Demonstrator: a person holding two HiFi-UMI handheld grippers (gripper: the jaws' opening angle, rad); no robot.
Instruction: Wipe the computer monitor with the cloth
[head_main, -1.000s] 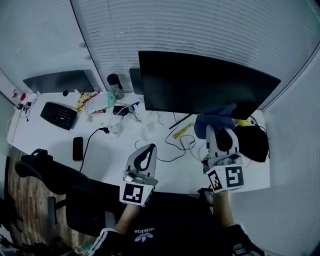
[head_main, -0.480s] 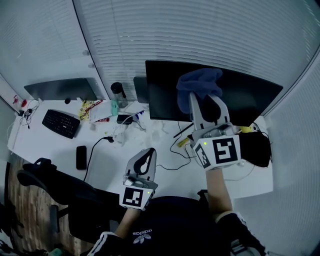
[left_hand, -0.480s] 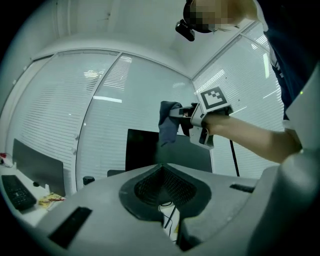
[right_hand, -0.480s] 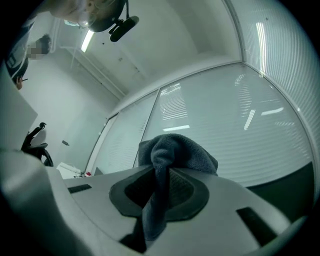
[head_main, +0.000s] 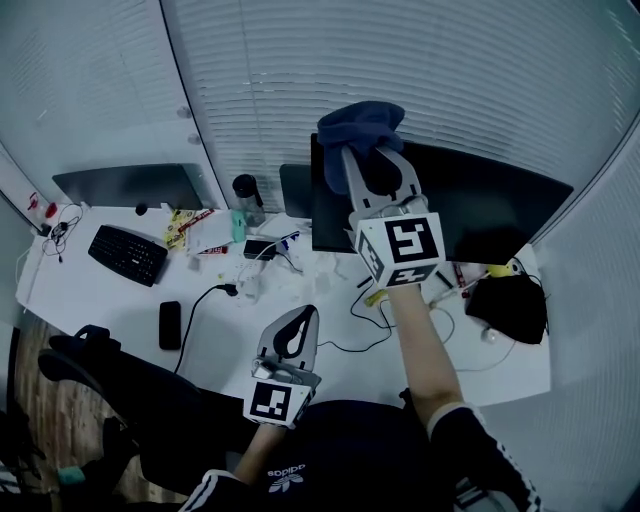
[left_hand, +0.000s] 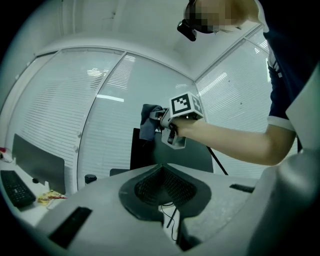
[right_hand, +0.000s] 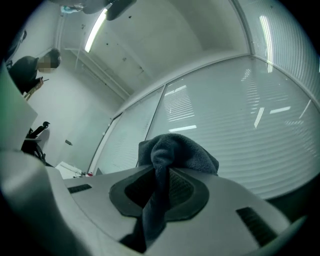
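Right tool (head_main: 367, 153) holds a bunched dark-blue cloth (head_main: 360, 125) up at the black flat computer monitor (head_main: 500, 200).

Head view: the cloth sits at the monitor's upper left corner, and whether it touches the screen cannot be told. The left tool (head_main: 302, 314) hangs low over the near edge of the white worktop (head_main: 100, 295), well apart from the monitor, and a black keyboard (head_main: 125, 255) lies far left. Left gripper view: the left tool's jaws are together with nothing between them, pointing towards the monitor. Right gripper view: the right tool's jaws are clamped on the cloth, which bulges above the tips and hangs down between them.
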